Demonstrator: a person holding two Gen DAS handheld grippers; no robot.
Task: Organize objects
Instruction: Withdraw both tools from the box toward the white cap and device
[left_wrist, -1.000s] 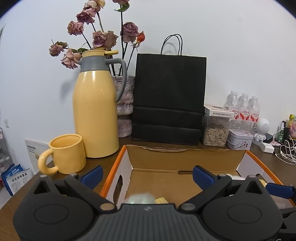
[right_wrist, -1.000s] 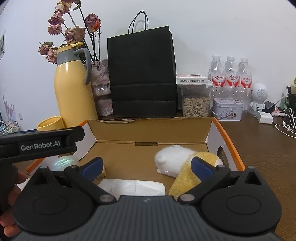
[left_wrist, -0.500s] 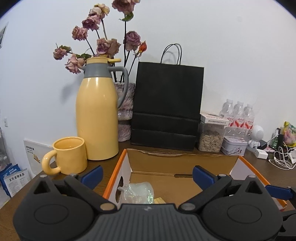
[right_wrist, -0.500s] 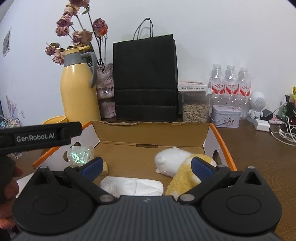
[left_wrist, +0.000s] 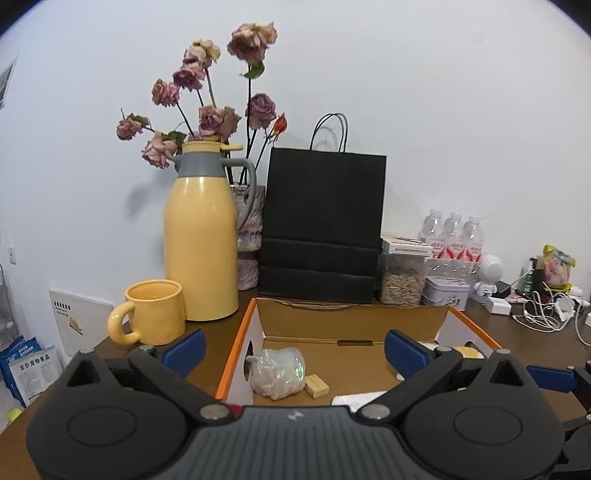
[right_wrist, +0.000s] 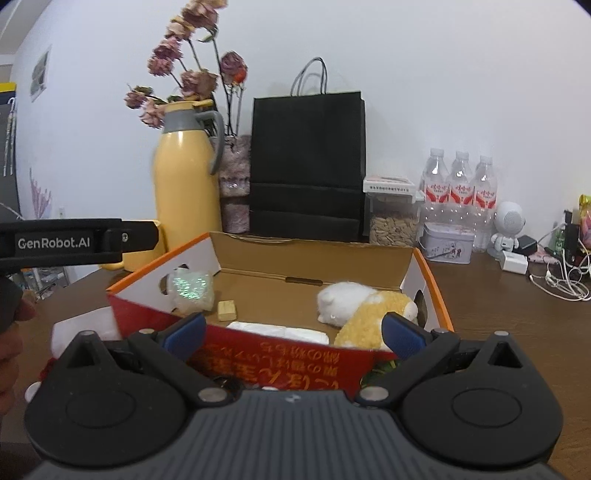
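Over the near edge of the box (right_wrist: 430, 280), my right tongs (right_wrist: 291, 336) and left tongs (left_wrist: 293, 349) are both wide open, holding nothing. The plush (right_wrist: 364, 306), bag (left_wrist: 277, 373) and block (right_wrist: 227, 310) sit inside. I should pull back slowly, clear of the box.

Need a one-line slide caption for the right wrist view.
Open right hand-held gripper above a cardboard box holding a plush toy, tissue pack and shiny bag.
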